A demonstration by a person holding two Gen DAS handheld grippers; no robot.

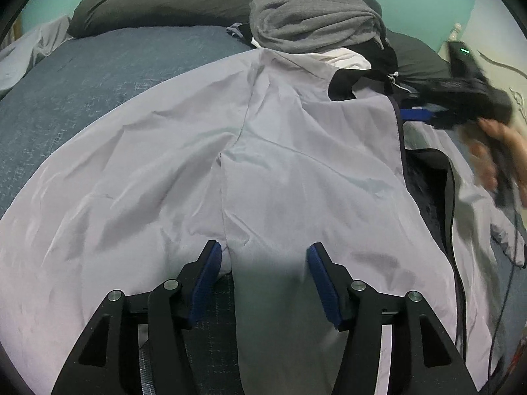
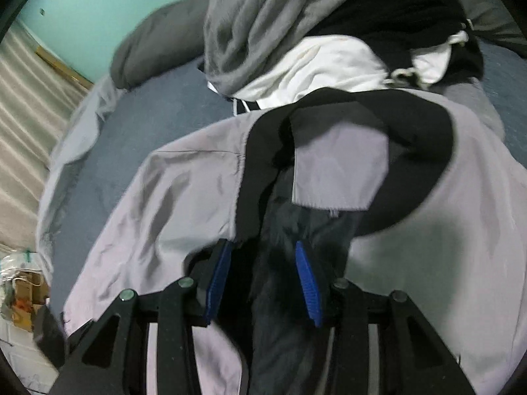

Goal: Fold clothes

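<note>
A pale lilac jacket point(image 1: 296, 164) lies spread on the bed, with a black collar point(image 2: 428, 138) and dark fleece lining point(image 2: 286, 230) showing at its open front. My left gripper point(image 1: 263, 250) is open just above the jacket's lower part, with one panel running between the fingers. My right gripper point(image 2: 263, 245) is open over the front opening below the collar, and the dark lining lies between its blue pads point(image 2: 304, 279). From the left wrist it appears blurred at the right point(image 1: 418, 112), held by a hand point(image 1: 494, 138).
A pile of clothes sits beyond the collar: a grey garment point(image 1: 313, 13), a white one point(image 2: 329, 62) and a black one point(image 2: 411, 10). A dark pillow point(image 1: 158, 3) lies at the head of the blue bed cover point(image 1: 82, 82). Clutter point(image 2: 23, 283) sits beside the bed.
</note>
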